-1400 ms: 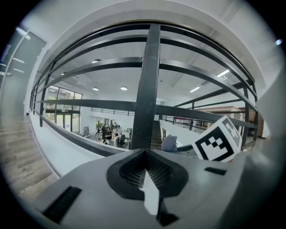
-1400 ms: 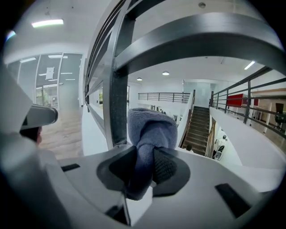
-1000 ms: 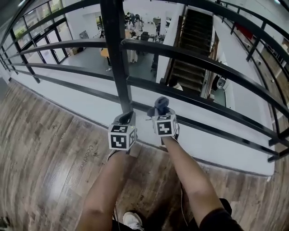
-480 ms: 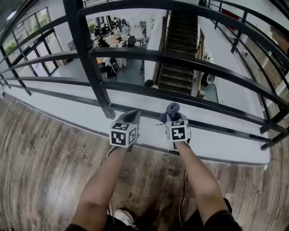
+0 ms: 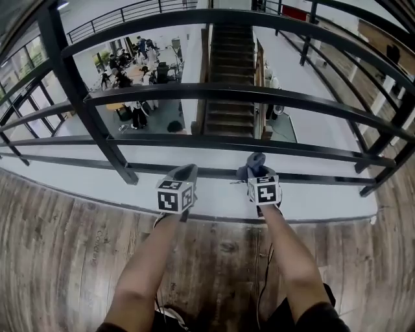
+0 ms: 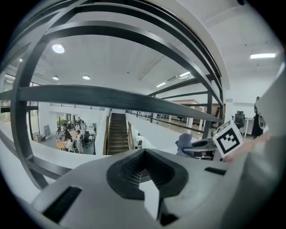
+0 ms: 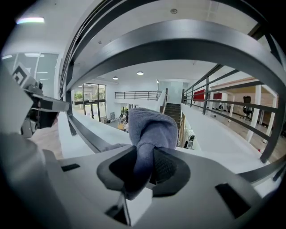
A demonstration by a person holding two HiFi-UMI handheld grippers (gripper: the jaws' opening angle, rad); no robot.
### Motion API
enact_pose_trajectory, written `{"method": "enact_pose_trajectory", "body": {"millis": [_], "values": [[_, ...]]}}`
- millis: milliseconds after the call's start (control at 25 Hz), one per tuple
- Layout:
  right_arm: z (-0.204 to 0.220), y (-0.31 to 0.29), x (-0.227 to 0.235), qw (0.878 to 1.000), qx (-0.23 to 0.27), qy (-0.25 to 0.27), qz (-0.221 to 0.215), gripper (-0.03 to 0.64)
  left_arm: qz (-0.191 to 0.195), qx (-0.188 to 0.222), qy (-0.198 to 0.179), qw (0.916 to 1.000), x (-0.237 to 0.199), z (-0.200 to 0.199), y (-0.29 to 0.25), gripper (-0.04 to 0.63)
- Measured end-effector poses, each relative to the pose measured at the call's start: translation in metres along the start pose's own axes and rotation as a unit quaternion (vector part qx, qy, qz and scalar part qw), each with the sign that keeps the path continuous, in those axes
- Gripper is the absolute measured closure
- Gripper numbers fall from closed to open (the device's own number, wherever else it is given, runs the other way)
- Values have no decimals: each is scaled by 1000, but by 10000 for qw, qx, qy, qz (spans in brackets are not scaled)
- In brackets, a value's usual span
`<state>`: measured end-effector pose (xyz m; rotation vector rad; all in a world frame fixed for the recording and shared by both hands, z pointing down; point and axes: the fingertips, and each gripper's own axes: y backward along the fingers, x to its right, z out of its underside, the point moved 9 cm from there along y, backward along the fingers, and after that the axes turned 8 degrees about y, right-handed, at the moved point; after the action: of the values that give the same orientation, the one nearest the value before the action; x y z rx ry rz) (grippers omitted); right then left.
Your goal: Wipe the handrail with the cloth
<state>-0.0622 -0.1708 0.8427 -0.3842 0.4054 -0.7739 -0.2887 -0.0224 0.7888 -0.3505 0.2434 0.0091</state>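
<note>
The black handrail [image 5: 259, 19] runs across the head view as several curved bars on an upright post [image 5: 84, 97]. My right gripper [image 5: 255, 171] is shut on a blue-grey cloth [image 5: 254, 161], which bunches out above its jaws just short of the lowest bar [image 5: 311, 176]. In the right gripper view the cloth [image 7: 149, 129] stands up between the dark pads, with the bars [image 7: 187, 42] arching overhead. My left gripper [image 5: 183, 172] is level with it to the left, shut with nothing between its jaws [image 6: 145, 172]. Neither gripper visibly touches a bar.
A white ledge [image 5: 214, 198] lies under the railing, with wood-plank floor [image 5: 58, 259] on my side. Beyond the bars is a drop to a lower hall with a staircase [image 5: 230, 78] and people [image 5: 133, 61].
The post has slid from the middle of the view to the far left, so both grippers have moved right along the railing. The cloth stays clamped in the right gripper.
</note>
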Motion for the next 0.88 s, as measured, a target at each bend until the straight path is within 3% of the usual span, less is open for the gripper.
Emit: {"method": "enact_pose_trajectory", "body": {"millis": [400, 680, 880], "values": [[47, 52, 106, 9989, 92, -268, 376, 522, 266, -216, -261, 9991, 101, 16, -54, 597], [102, 72, 205, 9986, 59, -154, 505, 522, 676, -191, -617, 9956, 216, 41, -128, 597], [128, 99, 262, 9962, 68, -491, 711, 522, 1004, -271, -549, 9931, 289, 46, -159, 597]]}}
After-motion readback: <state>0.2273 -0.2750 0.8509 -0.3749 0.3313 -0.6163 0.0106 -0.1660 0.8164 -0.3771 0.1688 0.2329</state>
